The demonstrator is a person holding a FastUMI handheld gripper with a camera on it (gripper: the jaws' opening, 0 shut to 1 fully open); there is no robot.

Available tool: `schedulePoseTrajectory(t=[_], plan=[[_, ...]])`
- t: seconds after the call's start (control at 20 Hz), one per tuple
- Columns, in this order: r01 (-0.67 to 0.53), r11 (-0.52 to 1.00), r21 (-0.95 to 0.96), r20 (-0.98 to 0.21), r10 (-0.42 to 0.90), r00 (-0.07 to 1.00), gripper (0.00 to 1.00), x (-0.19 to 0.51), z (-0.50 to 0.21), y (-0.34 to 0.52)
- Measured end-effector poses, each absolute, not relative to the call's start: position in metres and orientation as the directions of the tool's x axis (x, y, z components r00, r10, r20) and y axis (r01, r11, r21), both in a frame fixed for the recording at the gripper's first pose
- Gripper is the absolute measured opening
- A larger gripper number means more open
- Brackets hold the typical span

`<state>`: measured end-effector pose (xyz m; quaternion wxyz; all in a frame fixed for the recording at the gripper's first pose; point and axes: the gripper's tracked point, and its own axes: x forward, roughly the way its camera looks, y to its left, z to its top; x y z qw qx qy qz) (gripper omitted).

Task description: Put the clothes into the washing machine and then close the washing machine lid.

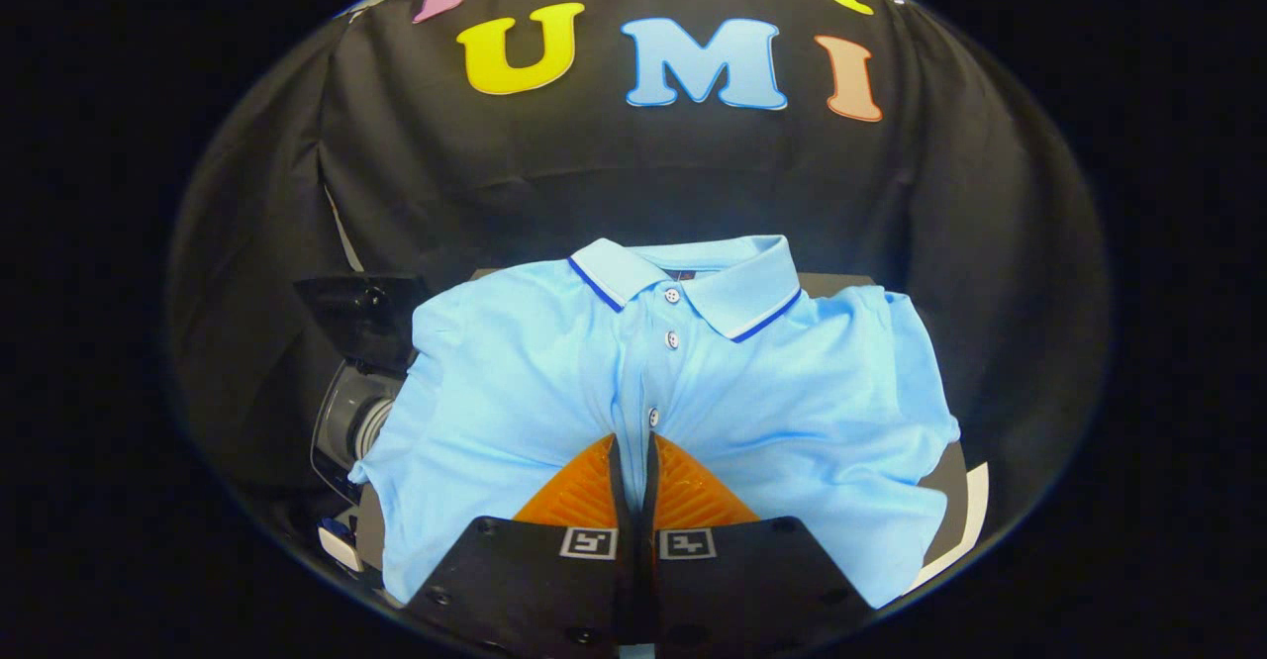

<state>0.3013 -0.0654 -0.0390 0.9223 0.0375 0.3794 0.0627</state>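
Cloth-walled recording booth (633, 184)

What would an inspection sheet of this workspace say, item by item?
Surface: dark top, mostly under the shirt.
Job's things: light blue polo shirt lying spread, collar away from the gripper; washing machine beside the shirt's sleeve, lid raised as far as I can tell.
Clutter: small white thing near the machine, unclear what.
Gripper: gripper with fingers nearly together, pinching a fold of shirt at the button placket.
Cables: nothing seen.
Surroundings: black cloth wall behind.
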Motion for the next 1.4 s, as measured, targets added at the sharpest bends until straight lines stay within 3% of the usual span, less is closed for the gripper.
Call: schedulePoseTrajectory(t=[0.7, 1.4], plan=[[-0.070, 0.968, 0.243, -0.627, 0.211, 0.750, 0.02, 0.300, -0.012, -0.066], [-0.141, 0.949, 0.281, -0.490, 0.269, 0.829, 0.02, 0.306, 0.064, -0.051]])
